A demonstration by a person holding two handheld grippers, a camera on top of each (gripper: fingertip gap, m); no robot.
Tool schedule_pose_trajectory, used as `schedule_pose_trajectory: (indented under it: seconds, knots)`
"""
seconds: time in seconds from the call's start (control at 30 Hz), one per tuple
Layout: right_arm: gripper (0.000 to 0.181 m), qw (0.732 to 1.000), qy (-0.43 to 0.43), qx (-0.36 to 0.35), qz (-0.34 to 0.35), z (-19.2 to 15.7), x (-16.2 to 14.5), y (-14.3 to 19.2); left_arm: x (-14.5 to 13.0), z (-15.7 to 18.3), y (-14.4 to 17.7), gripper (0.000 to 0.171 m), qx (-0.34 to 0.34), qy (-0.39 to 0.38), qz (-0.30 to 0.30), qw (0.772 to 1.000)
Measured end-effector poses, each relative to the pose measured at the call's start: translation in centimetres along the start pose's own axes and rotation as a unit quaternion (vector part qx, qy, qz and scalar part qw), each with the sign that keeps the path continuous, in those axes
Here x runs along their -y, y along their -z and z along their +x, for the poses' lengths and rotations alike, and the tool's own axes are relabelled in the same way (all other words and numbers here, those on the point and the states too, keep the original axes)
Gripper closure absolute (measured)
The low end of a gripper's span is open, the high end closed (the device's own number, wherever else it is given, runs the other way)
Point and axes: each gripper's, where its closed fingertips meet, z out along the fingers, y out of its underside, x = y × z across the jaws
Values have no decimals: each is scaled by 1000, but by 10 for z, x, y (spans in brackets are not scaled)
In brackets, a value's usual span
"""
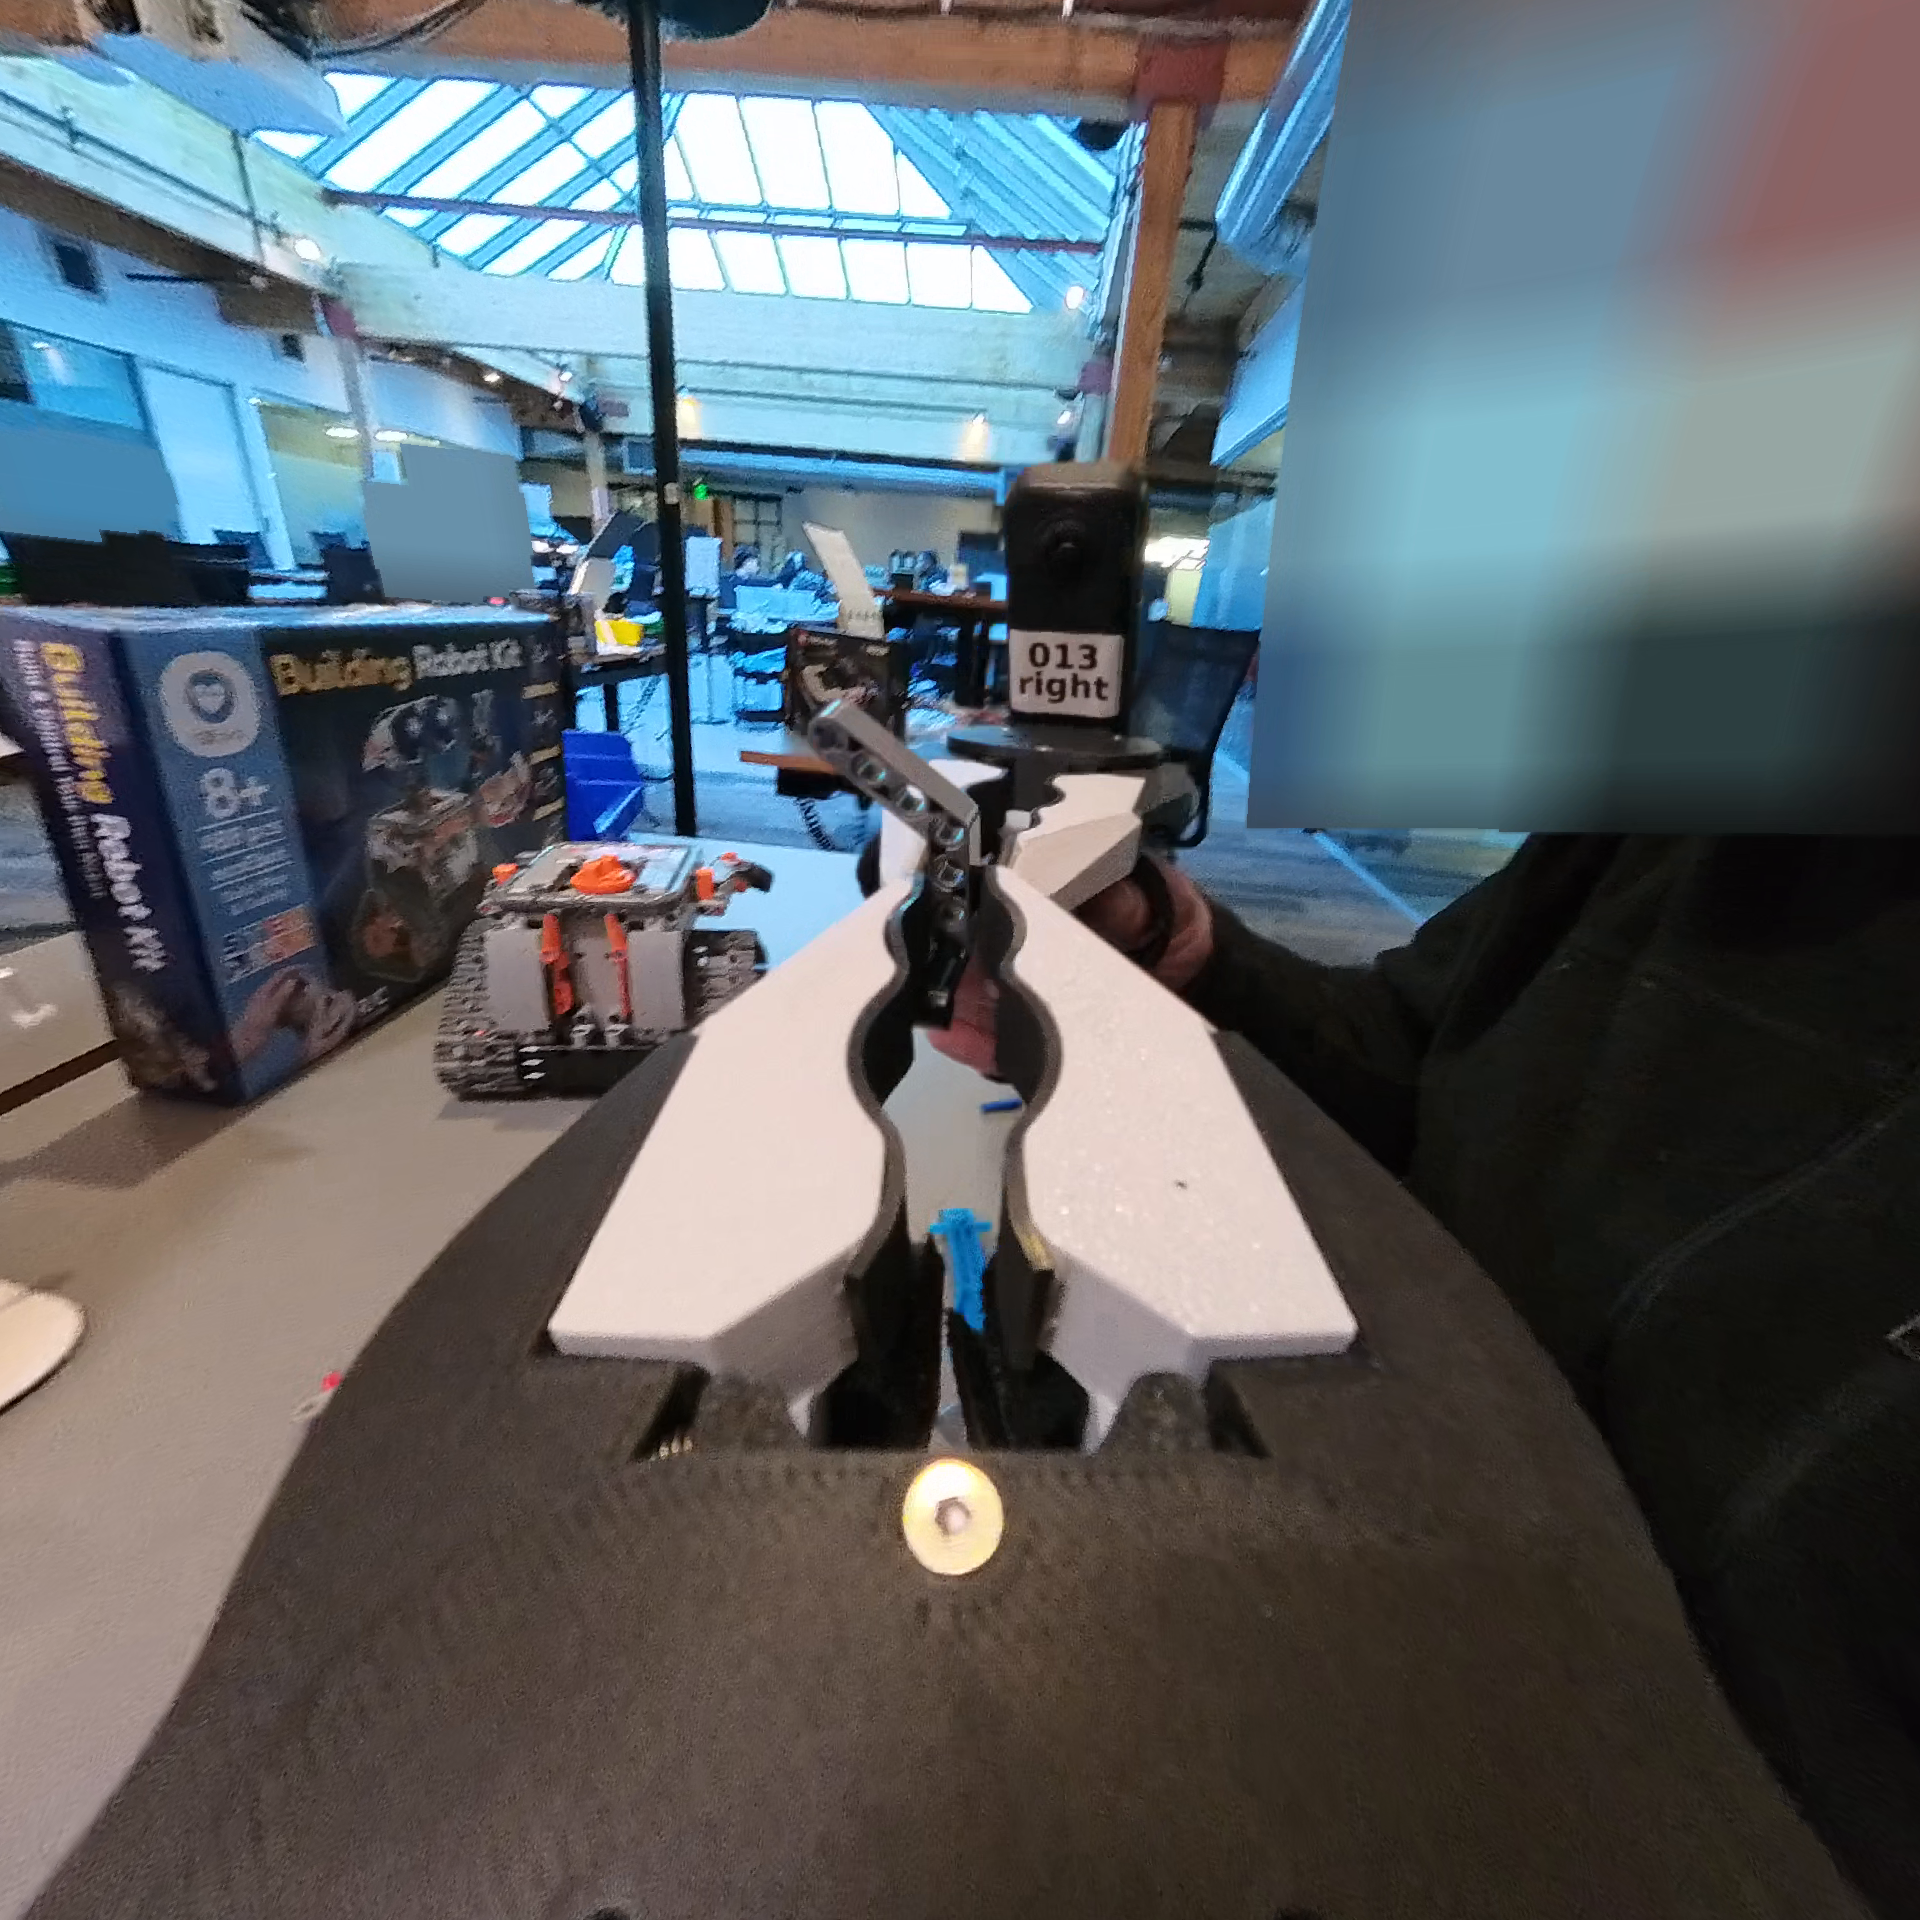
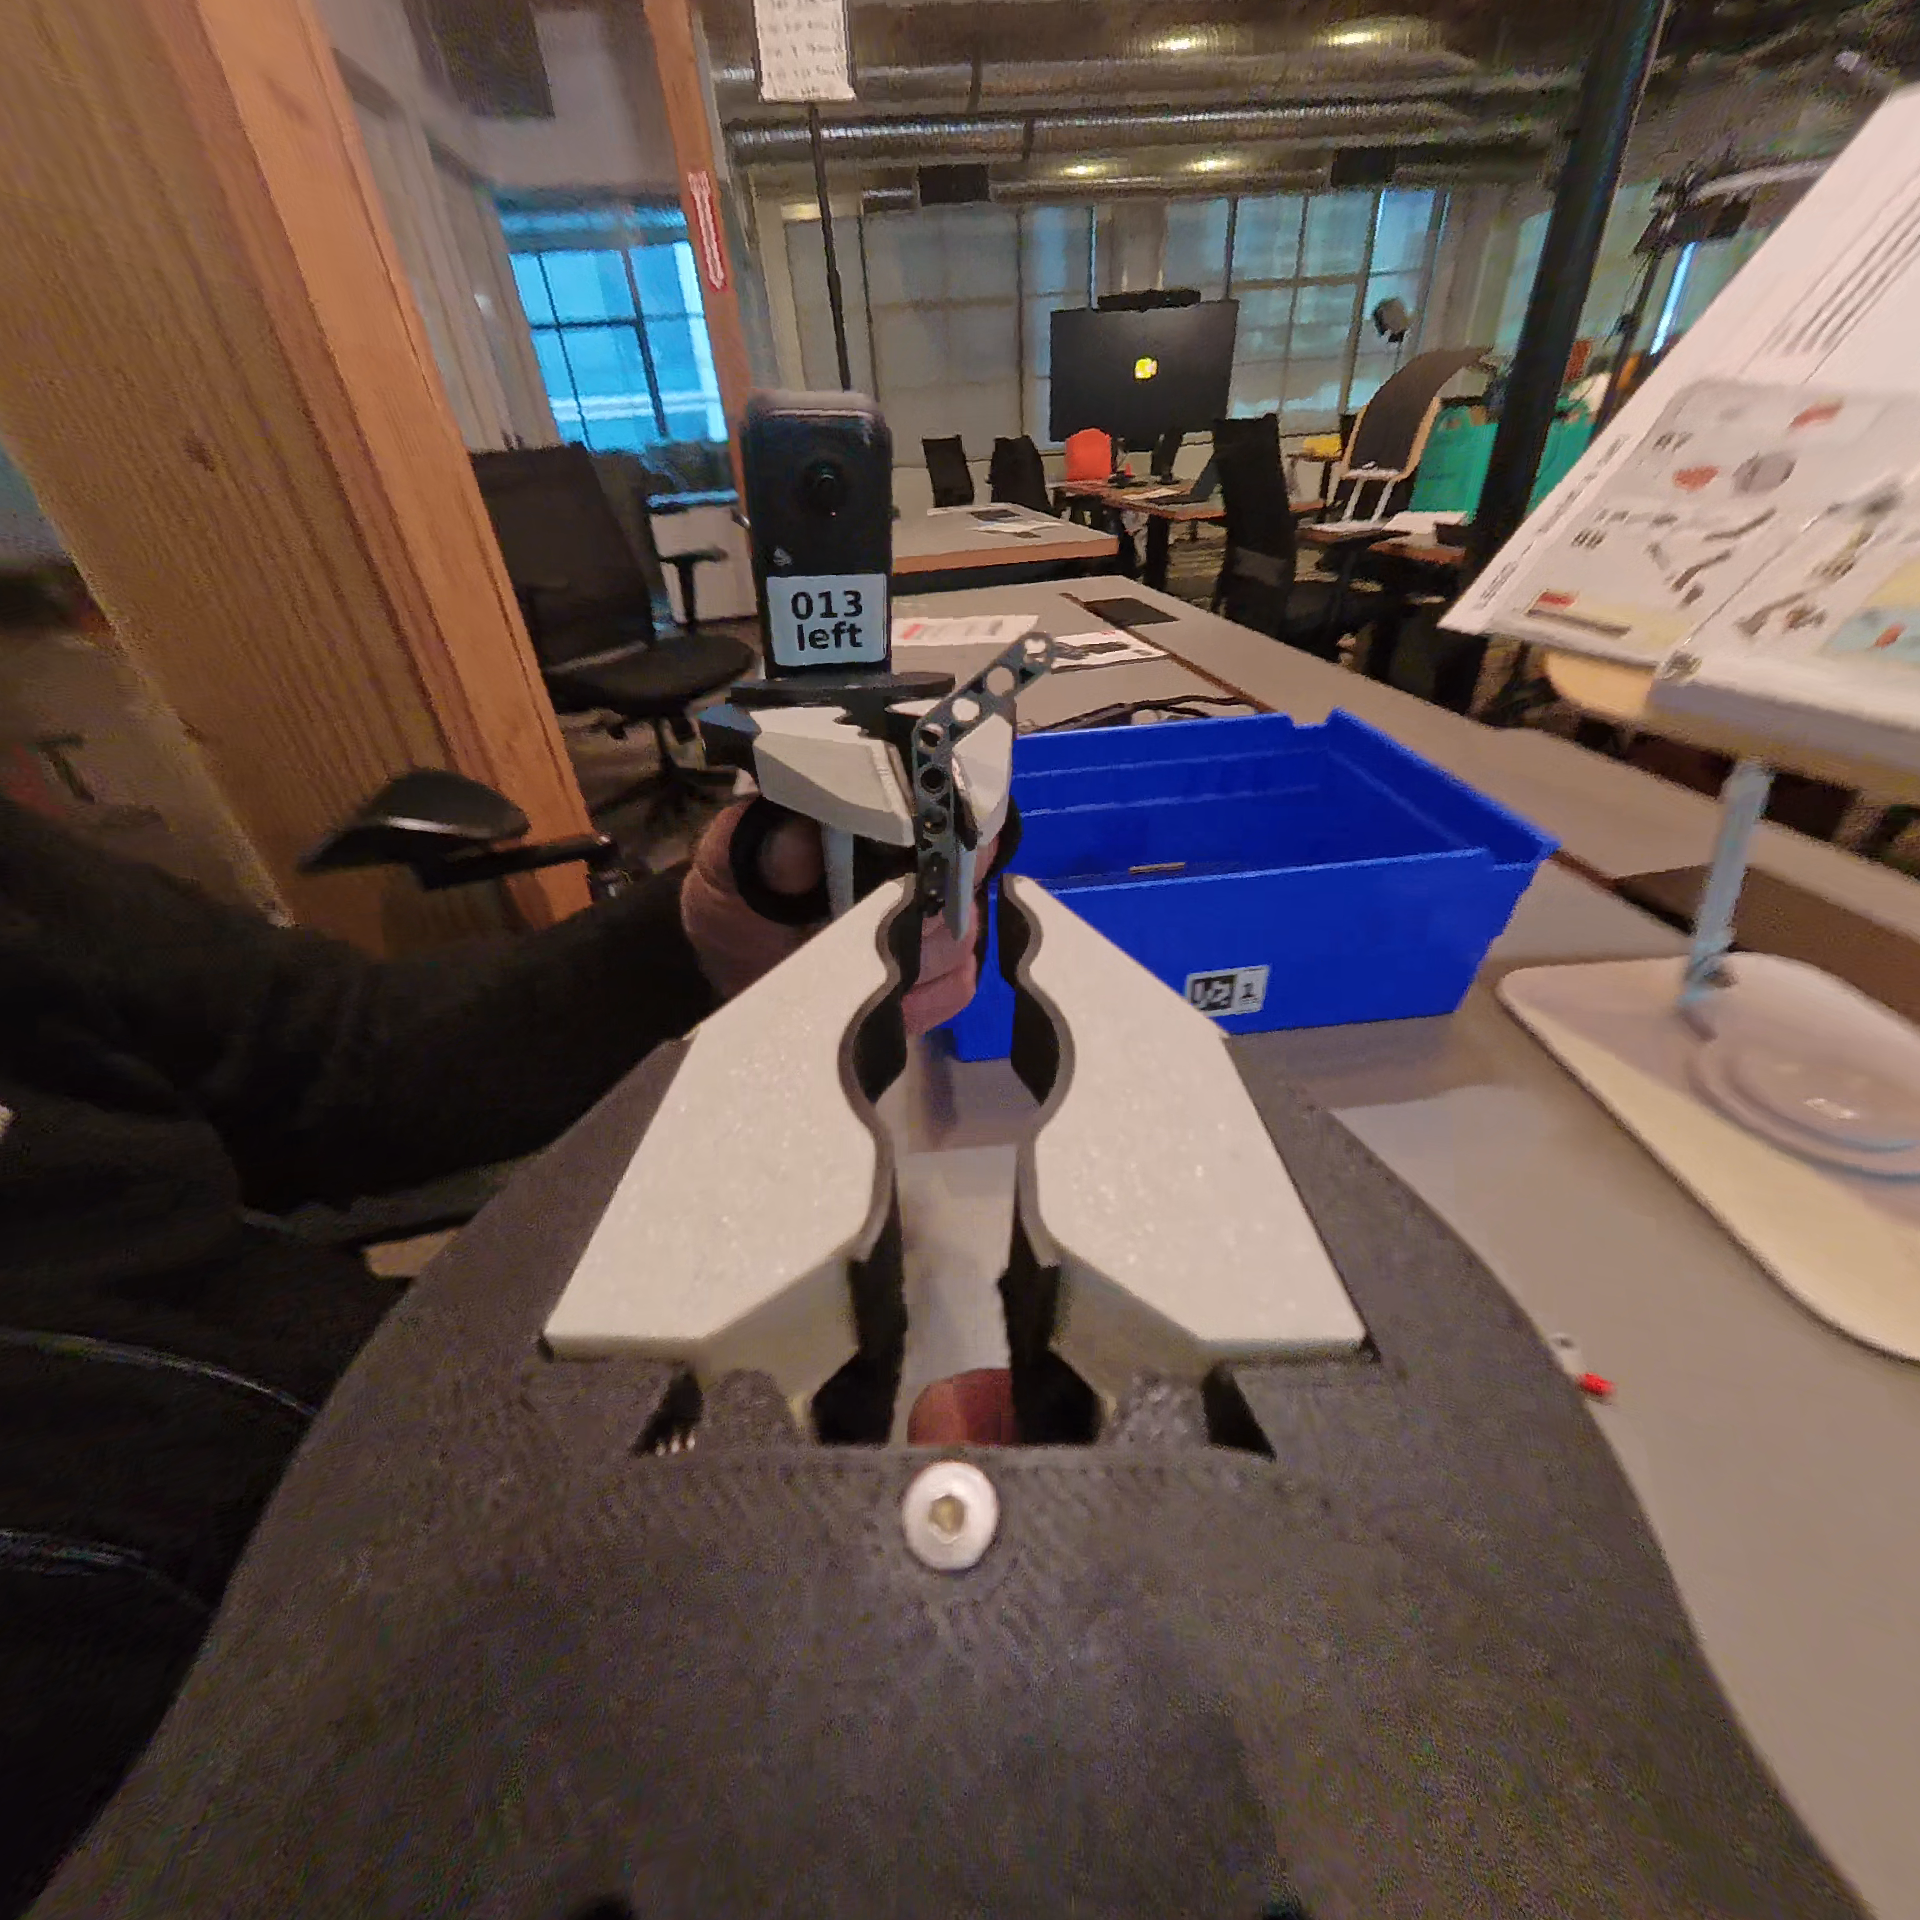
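Observation:
A dark grey bent beam with holes [image 1: 894, 784] is held in the air between both grippers, which face each other tip to tip. My left gripper [image 1: 951, 904] is shut on the beam's straight lower part. The angled end sticks up past the tips. In the right wrist view the right gripper [image 2: 954, 914] is closed narrowly around the lower end of the same beam [image 2: 987, 691]. The left gripper [image 2: 935, 821] grips the beam just beyond it. A hand in a dark sleeve holds each gripper. A small blue pin [image 1: 956, 1268] shows low between my left fingers.
A boxed robot kit [image 1: 260, 831] and a tracked robot model with orange parts [image 1: 592, 956] stand on the grey table at the left. A black pole [image 1: 665, 416] rises behind them. A blue bin [image 2: 1247, 862] and a booklet on a white stand [image 2: 1714, 520] are at the right. A wooden pillar [image 2: 260, 416] stands at the left.

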Motion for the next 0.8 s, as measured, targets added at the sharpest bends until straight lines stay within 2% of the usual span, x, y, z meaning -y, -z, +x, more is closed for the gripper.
schedule_pose_trajectory:
  seconds: [0.13,0.27,0.6,0.8]
  knots:
    - [166,996,86,-29,-20,-2,5,11,2,7,-9,166,-37,30,25,999]
    - [165,990,130,-41,-33,-4,8,19,7,10,-13,166,-61,46,47,996]
    - [164,990,127,-48,-29,3,10,36,8,3,-12,166,-78,81,68,991]
    - [164,990,115,-62,-60,17,1,41,0,-2,-11,165,-41,73,42,996]
